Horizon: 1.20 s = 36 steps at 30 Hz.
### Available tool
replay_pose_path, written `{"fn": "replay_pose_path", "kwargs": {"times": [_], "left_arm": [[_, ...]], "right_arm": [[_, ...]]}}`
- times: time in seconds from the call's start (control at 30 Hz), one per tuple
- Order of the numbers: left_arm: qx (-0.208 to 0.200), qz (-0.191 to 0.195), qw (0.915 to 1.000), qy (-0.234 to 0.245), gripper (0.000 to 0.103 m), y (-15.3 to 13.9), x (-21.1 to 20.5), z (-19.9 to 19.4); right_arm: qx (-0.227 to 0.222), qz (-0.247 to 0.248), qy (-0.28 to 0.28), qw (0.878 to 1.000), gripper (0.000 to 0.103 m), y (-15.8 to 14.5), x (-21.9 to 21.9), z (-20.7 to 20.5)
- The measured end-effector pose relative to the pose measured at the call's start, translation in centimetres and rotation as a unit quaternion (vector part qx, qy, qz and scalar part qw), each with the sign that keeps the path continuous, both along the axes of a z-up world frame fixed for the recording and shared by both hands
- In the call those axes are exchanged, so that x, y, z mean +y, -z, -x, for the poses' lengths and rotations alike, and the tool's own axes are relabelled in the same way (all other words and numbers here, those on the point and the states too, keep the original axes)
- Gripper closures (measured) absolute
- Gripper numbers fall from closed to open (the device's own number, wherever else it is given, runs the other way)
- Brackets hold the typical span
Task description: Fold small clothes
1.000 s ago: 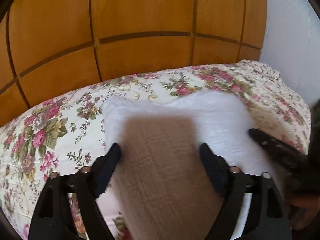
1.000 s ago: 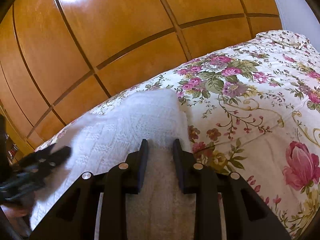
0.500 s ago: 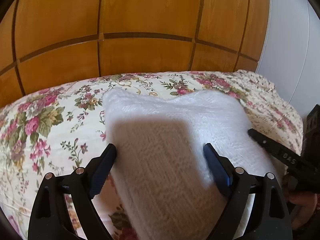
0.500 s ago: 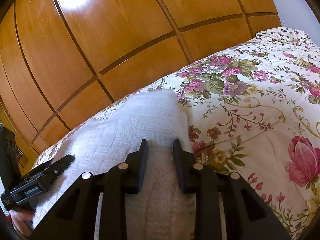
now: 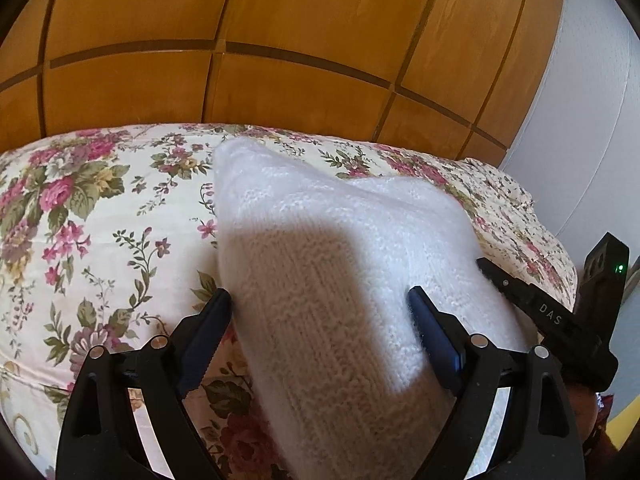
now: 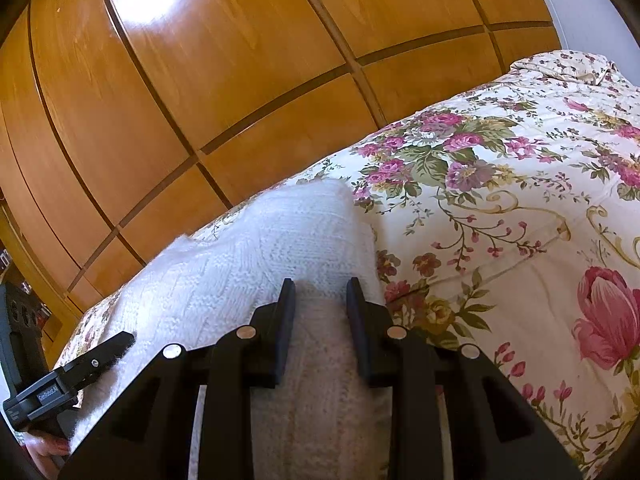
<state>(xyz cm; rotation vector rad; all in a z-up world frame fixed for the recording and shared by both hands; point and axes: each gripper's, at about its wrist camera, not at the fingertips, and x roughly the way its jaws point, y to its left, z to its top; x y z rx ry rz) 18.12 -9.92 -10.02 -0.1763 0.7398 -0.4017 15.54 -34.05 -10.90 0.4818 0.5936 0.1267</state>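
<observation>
A white knitted garment [image 5: 340, 248] lies on the floral bedspread [image 5: 100, 232], its near part lifted toward me. My left gripper [image 5: 320, 312] has its jaws wide apart on either side of the garment's near edge; whether they press it is unclear. In the right wrist view the same garment [image 6: 272, 256] runs between the fingers of my right gripper [image 6: 320, 296], whose jaws stand a narrow gap apart with knit between them. The right gripper also shows in the left wrist view [image 5: 552, 316], and the left gripper in the right wrist view [image 6: 72, 376].
A wooden panelled wardrobe [image 5: 280, 40] stands behind the bed. A white wall [image 5: 592, 100] is at the right. The bedspread [image 6: 520, 220] stretches far to the right, with a pillow [image 6: 568, 64] at its far end.
Both views have tilted up and pulled back a little. The garment's near part has risen and bunched toward the left gripper. Both jaws keep the same spacing.
</observation>
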Motion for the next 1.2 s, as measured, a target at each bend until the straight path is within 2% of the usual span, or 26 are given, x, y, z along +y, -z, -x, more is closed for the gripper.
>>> {"fn": "replay_pose_path", "kwargs": {"times": [0.3,0.4,0.43,0.47,0.5,0.6,0.67,0.77,1.0,1.2], "left_arm": [[0.006,0.015,0.9999,0.001,0.016,-0.1,0.5,0.7],[0.007,0.028,0.9996,0.001,0.014,-0.2,1.0,1.2],[0.008,0.036,0.9993,0.001,0.014,-0.1,1.3,1.4],[0.009,0.043,0.9990,0.000,0.014,-0.1,1.6,1.5],[0.011,0.050,0.9987,-0.002,0.013,0.0,2.0,1.7],[0.018,0.071,0.9973,0.001,0.012,0.2,2.6,2.1],[0.016,0.075,0.9970,0.004,0.012,0.1,2.8,2.4],[0.013,0.081,0.9966,0.011,0.012,0.2,3.1,2.8],[0.051,0.127,0.9904,0.015,0.012,1.1,4.0,2.4],[0.069,0.149,0.9862,0.020,0.011,1.5,4.2,2.1]], "right_arm": [[0.001,-0.002,-0.001,1.000,0.077,-0.1,-0.2,0.2],[0.008,0.009,0.000,1.000,0.072,-0.4,-0.2,0.5],[0.011,0.018,0.002,1.000,0.063,-0.6,-0.1,0.7],[0.023,0.034,0.014,0.999,0.035,-0.7,-0.1,0.9],[0.035,0.037,0.023,0.998,0.030,-0.5,-0.3,1.0],[0.047,-0.032,0.022,0.998,0.030,0.6,-1.8,1.6],[0.053,-0.059,0.021,0.997,0.030,0.9,-2.4,2.0],[0.061,-0.057,0.012,0.996,0.028,0.5,-2.4,2.1],[0.080,-0.084,-0.001,0.993,0.025,0.5,-2.8,2.0],[0.093,-0.116,-0.014,0.989,0.024,0.5,-3.3,1.9]]}}
